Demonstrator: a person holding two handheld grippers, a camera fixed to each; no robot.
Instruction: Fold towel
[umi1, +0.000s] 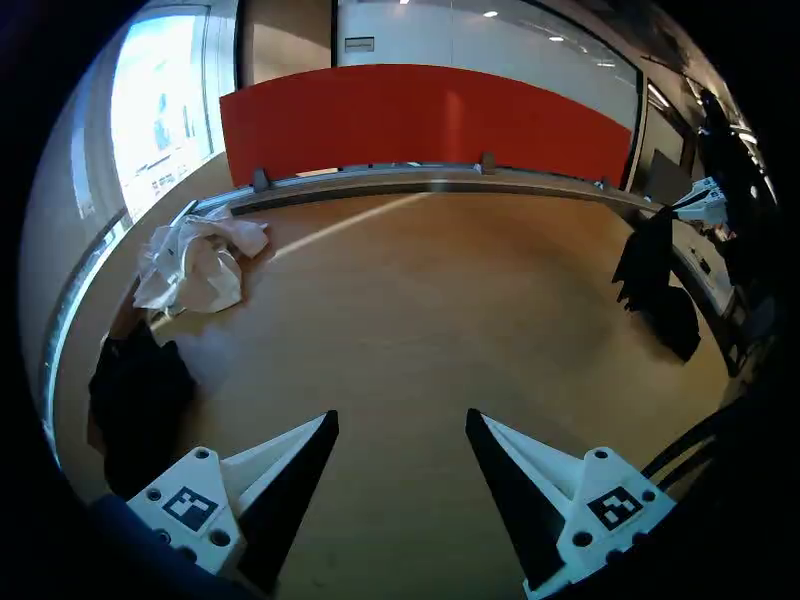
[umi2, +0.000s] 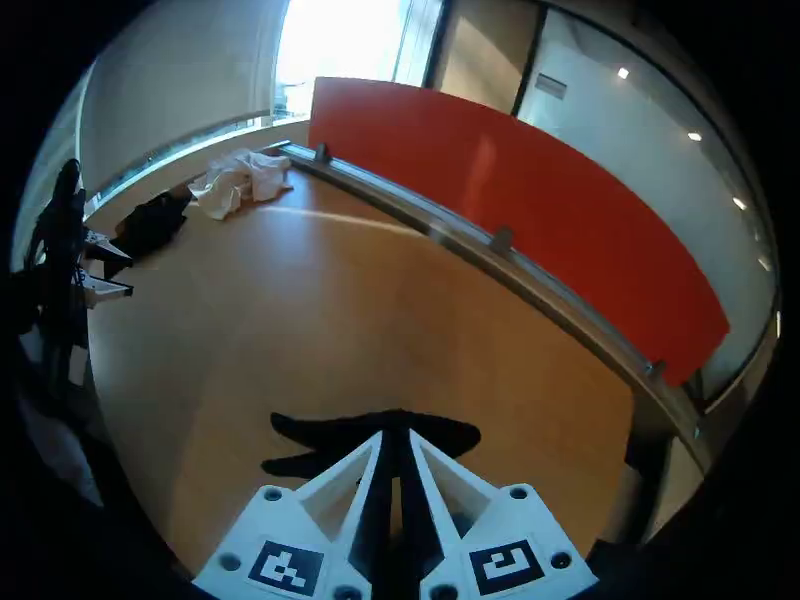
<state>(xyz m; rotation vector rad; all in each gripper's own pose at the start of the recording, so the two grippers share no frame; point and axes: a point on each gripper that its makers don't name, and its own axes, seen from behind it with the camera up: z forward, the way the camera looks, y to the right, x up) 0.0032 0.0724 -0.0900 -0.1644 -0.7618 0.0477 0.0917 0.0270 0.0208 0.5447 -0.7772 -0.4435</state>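
1. The right gripper has its jaws clenched on one edge of a limp black fabric towel. The cloth spreads to both sides just ahead of the tips. Pinching an edge rather than the middle probably lets the towel hang open for laying out.
2. The left gripper hovers with jaws released and wide, nothing between them, over the light-brown wooden bench. It is well apart from the towel, likely free to take a second corner.
3. No fold shows yet, so the task looks barely begun.
4. A crumpled white cloth and a second dark cloth heap lie near the bench's edge, apparently set aside.
5. A red-orange partition panel stands along the far edge.
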